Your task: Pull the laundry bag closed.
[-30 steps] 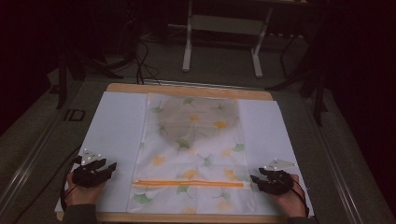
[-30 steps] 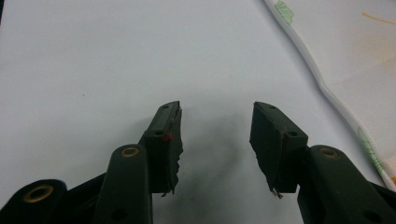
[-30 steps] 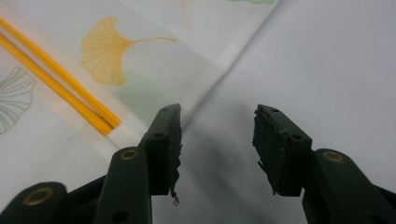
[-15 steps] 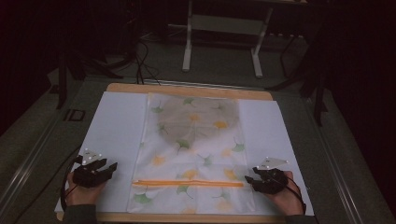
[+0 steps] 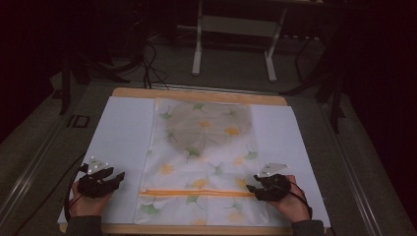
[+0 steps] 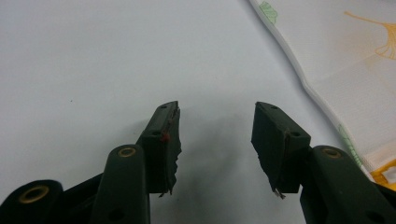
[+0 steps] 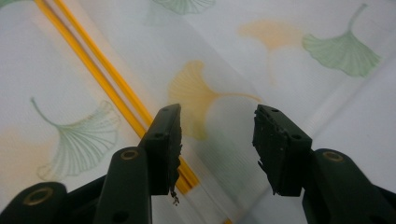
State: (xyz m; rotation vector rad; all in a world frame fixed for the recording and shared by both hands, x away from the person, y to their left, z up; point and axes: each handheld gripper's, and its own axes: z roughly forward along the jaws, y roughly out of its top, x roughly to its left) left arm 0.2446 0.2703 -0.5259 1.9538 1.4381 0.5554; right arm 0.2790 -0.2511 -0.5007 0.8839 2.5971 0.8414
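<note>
Lying flat and centred on the white sheet (image 5: 123, 128), the leaf-print cloth (image 5: 204, 147) sat between the right gripper (image 5: 256, 189) and left gripper (image 5: 117, 178), both wide open and empty, poised for its near corners.

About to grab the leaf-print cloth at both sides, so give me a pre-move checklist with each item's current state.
1. Left gripper jaws open: ok.
2. Right gripper jaws open: ok.
3. Right gripper over the leaf-print cloth, near its orange stripe: ok.
4. Left gripper over the cloth: not ok; it is above the white sheet, the cloth's edge off to one side.
5. Cloth lying flat: ok.
6. Jaws touching the cloth: cannot tell.
</note>
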